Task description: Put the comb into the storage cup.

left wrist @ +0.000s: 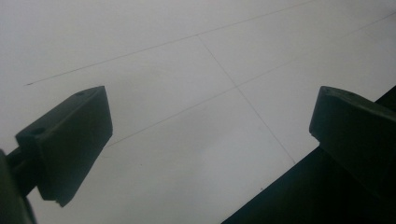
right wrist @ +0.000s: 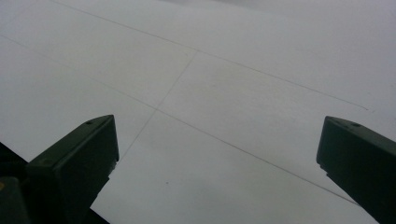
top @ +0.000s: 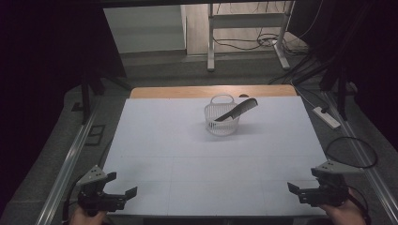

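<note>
White mesh basket (top: pixel 221 123) at desk (top: pixel 187 154) far-centre | black comb (top: pixel 237 110) leans in it, long axis slanting up toward far right, tip past rim | left tool (top: pixel 120 186) released, near-left corner | right tool (top: pixel 292 186) released, near-right corner

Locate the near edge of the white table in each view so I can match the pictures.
High view: the near edge runs level across the bottom of the picture.
Left gripper view: it slants up from bottom centre to the right, passing behind the right-hand jaw.
Right gripper view: it cuts off the bottom left corner, beside the left-hand jaw.
Shared landmark: the thin crossing lines on the white top.
</note>
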A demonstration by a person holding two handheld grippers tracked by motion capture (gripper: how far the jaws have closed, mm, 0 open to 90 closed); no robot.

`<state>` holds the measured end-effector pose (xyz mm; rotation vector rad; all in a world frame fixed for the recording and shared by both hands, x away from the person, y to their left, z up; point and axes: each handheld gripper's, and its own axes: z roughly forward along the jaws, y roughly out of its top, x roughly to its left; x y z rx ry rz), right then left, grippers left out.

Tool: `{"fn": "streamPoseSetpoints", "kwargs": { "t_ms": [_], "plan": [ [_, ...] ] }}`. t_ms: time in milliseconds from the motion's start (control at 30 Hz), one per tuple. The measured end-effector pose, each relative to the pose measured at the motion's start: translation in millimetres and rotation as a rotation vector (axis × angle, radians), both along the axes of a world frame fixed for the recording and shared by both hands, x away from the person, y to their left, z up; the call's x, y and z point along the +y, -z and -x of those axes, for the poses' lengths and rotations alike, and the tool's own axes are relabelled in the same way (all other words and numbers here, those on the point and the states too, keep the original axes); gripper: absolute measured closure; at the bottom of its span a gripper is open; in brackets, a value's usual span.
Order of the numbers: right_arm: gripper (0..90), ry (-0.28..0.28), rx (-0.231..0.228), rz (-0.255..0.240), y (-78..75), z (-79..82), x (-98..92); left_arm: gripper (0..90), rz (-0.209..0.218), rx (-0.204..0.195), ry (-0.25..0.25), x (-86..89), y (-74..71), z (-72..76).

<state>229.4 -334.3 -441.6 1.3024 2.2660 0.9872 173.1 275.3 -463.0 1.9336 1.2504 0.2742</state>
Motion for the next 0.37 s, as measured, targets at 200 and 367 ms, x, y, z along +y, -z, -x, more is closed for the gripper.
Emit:
{"fn": "streamPoseSetpoints", "kwargs": {
  "t_ms": [200,367],
  "plan": [
    [0.0,0.008,0.013,0.013,-0.2,2.4,-0.7,0.5,-0.001,0.005,-0.005,-0.1,0.2,-0.4],
    [0.0,0.011,0.02,0.016,0.1,2.9,-1.6,0.5,0.001,0.008,-0.01,-0.7,0.0,-1.4]
  ]
}}
